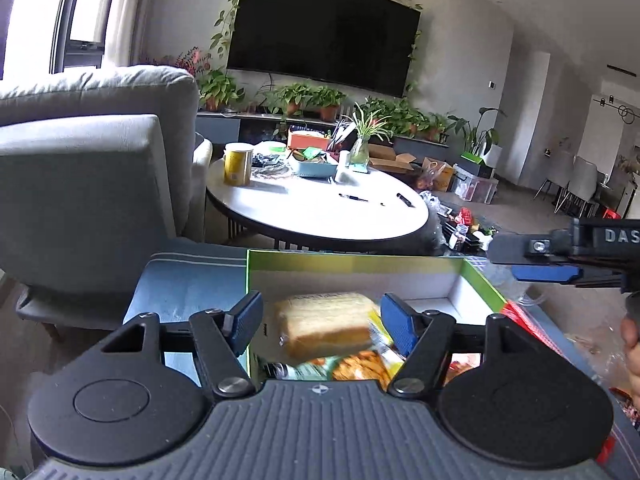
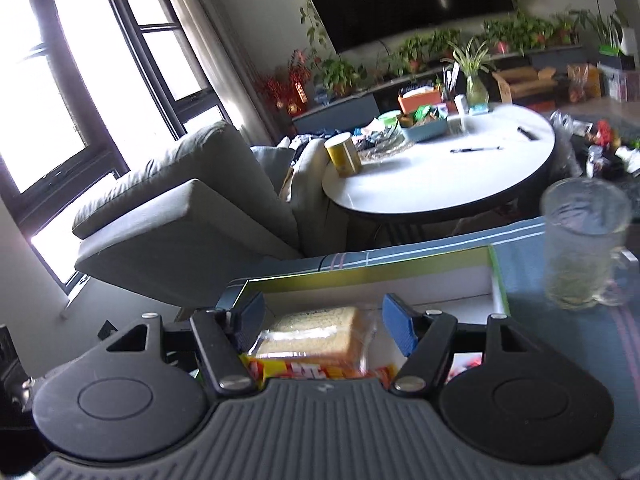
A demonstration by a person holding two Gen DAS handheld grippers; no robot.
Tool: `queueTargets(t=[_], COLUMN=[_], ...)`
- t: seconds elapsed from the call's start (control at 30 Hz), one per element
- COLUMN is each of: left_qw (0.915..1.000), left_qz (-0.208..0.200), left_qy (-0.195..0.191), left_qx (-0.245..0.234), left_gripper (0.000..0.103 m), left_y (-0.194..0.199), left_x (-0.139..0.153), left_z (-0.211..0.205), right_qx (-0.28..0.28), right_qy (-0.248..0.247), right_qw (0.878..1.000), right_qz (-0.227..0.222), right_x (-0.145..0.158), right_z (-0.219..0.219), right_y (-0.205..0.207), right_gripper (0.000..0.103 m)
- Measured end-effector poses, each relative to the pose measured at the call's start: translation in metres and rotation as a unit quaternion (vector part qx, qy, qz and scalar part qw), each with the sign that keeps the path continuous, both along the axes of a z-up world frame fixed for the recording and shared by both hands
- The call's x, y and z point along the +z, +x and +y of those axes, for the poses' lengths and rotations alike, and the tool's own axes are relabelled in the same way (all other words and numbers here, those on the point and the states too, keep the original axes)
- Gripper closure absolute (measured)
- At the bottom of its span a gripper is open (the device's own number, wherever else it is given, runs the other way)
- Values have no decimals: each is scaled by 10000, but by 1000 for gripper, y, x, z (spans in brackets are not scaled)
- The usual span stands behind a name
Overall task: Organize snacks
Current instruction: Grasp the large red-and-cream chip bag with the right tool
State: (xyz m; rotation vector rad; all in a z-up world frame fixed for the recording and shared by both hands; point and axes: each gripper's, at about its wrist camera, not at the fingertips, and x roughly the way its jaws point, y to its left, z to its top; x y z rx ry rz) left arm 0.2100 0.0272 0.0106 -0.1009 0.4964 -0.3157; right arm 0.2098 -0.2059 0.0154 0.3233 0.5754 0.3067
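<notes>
L gripper (image 1: pixel 322 322) is hovering w/ jaws spread wide, gripping nothing. A wrapped bread (image 1: pixel 326 324) is lying between its fingers but below them, inside the box (image 1: pixel 360 266), touching neither pad. Just nearer the cam, colourful snack packs (image 1: pixel 360 366) are lying under the bread's near edge. Box is sitting on a blue cloth (image 1: pixel 180 284).

R gripper (image 2: pixel 324 322) is also hanging w/ jaws wide apart, nothing held. Bread (image 2: pixel 316 334) is showing between its fingers too, lower down in the box (image 2: pixel 360 274); an orange pack (image 2: pixel 304 370) is lying right in front of it. A glass mug (image 2: pixel 580 244) is standing on the cloth to the R of the gripper, beside the box.

Beyond both grippers, a round table (image 1: pixel 320 216) is sitting well apart.

In the L view, R gripper (image 1: pixel 532 260) is poking in from the R edge, past the box's far R corner.
</notes>
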Motion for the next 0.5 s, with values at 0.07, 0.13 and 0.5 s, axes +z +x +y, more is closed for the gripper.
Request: queueTargets(t=[0.07,0.13,0.5], left_qw=[10000,10000,9986], left_qz=[-5,-32,159], left_qy=[-45,-82,-94], left_qx=[-12,-35,-498], left_gripper=[40,39,36], left_y=[-13,-26,-83], left_x=[3,6,-9], left_z=[0,-1,-28], right_qx=[-27,-83,-643], right_qy=[-25,-61,-231], right_qw=[10000,9999,9963], right_qz=[-29,-65,531], right_x=[4,5,-41], right_z=[-8,-16,-50], right_y=[-15,-27,-68], right_gripper=[32,32,32])
